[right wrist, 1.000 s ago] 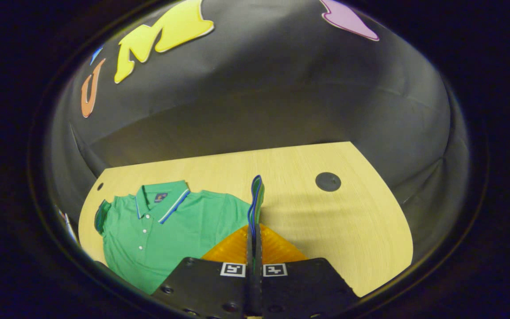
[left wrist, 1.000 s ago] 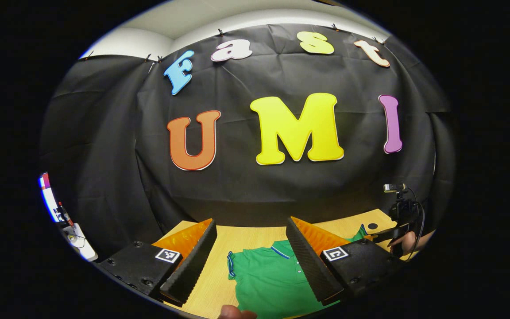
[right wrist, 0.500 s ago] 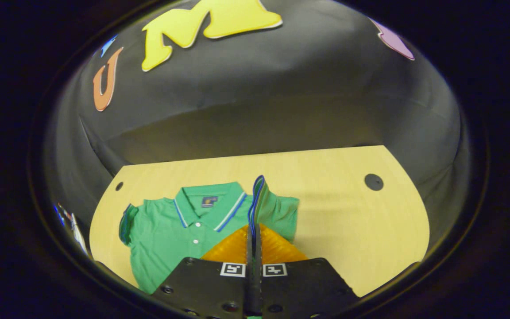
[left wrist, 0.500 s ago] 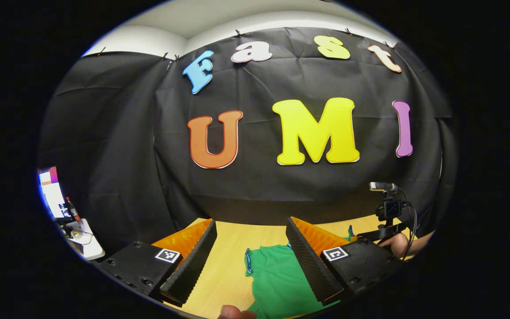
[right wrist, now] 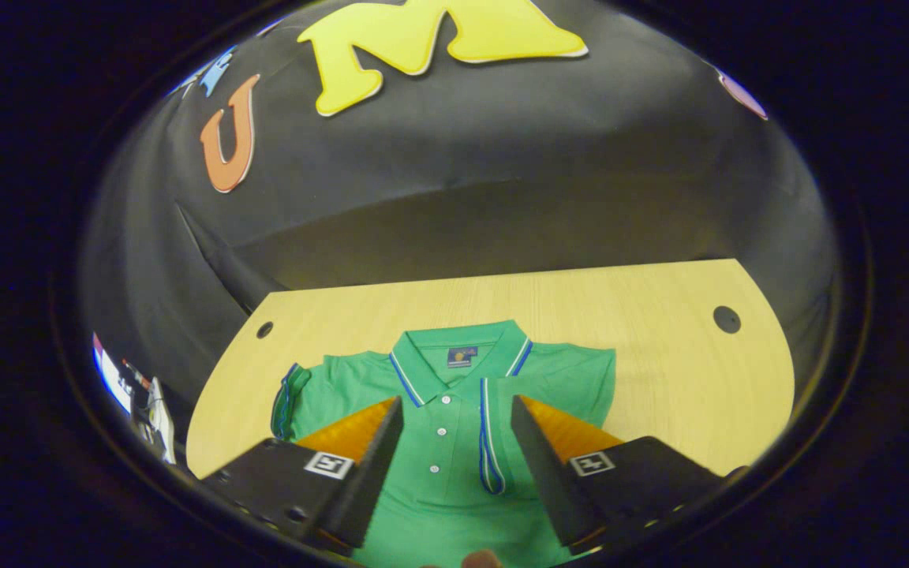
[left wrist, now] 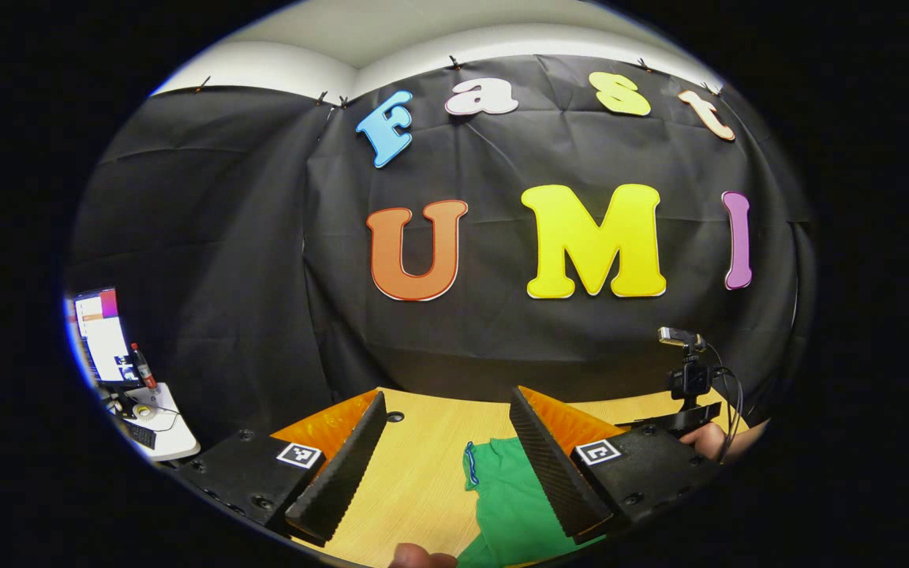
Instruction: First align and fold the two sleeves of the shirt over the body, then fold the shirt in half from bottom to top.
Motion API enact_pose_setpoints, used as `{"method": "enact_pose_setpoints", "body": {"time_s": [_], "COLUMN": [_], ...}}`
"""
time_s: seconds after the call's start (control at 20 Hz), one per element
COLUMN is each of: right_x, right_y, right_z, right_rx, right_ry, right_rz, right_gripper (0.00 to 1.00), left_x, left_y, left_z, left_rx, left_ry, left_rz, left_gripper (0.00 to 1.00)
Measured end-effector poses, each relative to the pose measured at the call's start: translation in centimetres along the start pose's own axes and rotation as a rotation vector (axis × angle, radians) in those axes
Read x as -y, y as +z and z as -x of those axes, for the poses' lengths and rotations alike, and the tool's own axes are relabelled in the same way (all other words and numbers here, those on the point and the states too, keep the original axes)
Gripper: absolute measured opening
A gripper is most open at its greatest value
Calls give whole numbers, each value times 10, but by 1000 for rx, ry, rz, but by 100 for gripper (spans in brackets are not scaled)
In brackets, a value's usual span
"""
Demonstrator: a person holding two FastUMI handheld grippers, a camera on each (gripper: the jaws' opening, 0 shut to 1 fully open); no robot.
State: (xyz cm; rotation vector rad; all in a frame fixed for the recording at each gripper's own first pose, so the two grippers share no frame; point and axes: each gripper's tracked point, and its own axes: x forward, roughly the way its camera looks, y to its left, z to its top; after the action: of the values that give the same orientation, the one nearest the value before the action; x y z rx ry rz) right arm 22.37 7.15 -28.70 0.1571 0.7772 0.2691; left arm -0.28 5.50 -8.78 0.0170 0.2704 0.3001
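Lying flat on the wooden table (right wrist: pixel 660 379), collar toward the black wall: one green shirt (right wrist: pixel 454 442).

- Sleeve (right wrist: pixel 510 426) on the collar's right: folded over the body, its striped cuff beside the button line.
- Other sleeve (right wrist: pixel 287 398), left of the collar: still spread outward.
- Right gripper (right wrist: pixel 453 454): above the shirt's chest, fingers spread wide, holding nothing.
- Left gripper (left wrist: pixel 447 457): above the shirt's unfolded sleeve edge, fingers wide, empty.
- Hand (left wrist: pixel 713 439): at the shirt's far side, holding the other gripper.

Risk, judged: pinching the spread sleeve too deep would drag the body and skew the folded sleeve; a shallow pinch could slip, leaving uneven sleeves.
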Motion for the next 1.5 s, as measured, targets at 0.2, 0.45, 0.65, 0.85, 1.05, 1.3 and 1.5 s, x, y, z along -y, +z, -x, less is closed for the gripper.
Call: {"method": "enact_pose_setpoints", "body": {"time_s": [0.2, 0.45, 0.65, 0.85, 1.05, 1.3, 1.5], "right_x": [5, 5, 11, 15, 20, 24, 31], "right_y": [12, 18, 22, 22, 11, -1, -10], "right_z": [32, 98, 161, 222, 265, 296, 312], "right_rx": [74, 144, 223, 315, 352, 361, 367], "right_ry": [-49, -69, -109, -164, -196, -241, -283], "right_rz": [28, 49, 106, 89, 77, 75, 62], "right_gripper": [96, 96, 92, 96, 96, 96, 96], "left_x": [1, 12, 21, 25, 29, 33, 36], "left_y": [-6, -33, -66, -100, -138, -195, -241], "left_z": [-3, -14, -35, -61, -93, -137, -171], "left_rx": [-11, -82, -172, -255, -352, -464, -539], "left_ry": [-33, -110, -178, -220, -237, -236, -238], "left_rz": [17, 62, 93, 106, 113, 100, 83], "left_gripper": [100, 100, 100, 100, 98, 99, 99]}}
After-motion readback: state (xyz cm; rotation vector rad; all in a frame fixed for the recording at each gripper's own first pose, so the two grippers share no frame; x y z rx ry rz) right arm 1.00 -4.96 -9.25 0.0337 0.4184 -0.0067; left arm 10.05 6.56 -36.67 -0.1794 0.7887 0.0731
